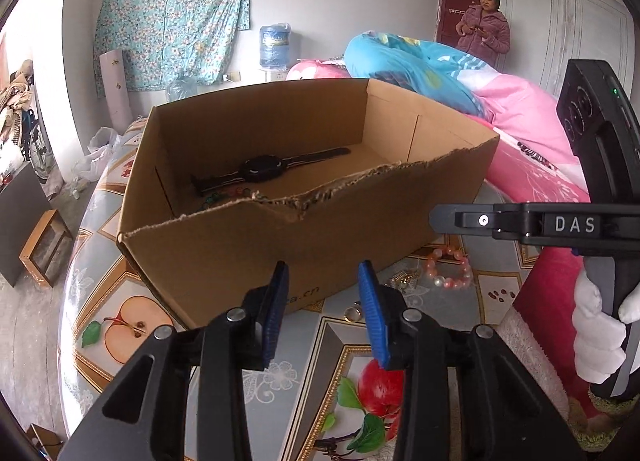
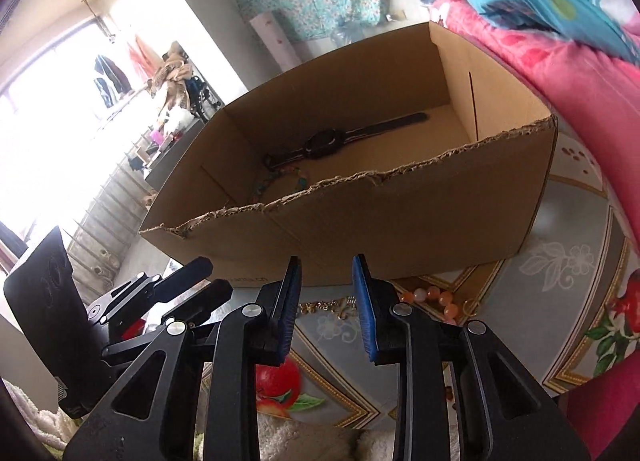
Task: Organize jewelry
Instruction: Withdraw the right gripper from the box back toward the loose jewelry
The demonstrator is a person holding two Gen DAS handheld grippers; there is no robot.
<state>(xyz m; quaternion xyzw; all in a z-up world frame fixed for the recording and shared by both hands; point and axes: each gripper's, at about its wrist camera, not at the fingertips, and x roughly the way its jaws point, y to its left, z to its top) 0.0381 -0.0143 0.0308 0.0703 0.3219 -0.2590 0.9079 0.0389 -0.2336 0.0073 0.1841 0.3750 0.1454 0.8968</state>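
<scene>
Midway through the sorting, both grippers hover empty above the table [image 1: 100, 261], in front of the cardboard box [image 1: 280, 253]. Left gripper [image 1: 324, 301]: fingers spread, nothing between them. Right gripper [image 2: 326, 297]: fingers likewise spread and empty.

Already in the box: a black watch [image 1: 260, 169], lying flat on the floor of the box with its strap stretched out. Its long axis runs roughly along the length of the box, one strap end toward the far right corner, the other toward the near left. A string of coloured beads [image 2: 280, 185] lies just beside the near strap end, partly hidden by the torn front wall.

Still outside: a pink bead bracelet [image 1: 450, 269], flat on the table just beside the box's front right corner, and some small gold pieces [image 1: 402, 281] near it, too small to identify.

Judged next step: pick up the pink bracelet. This calls for lowering a gripper to the table, closing across one side of the loop, then lifting over the box wall.
</scene>
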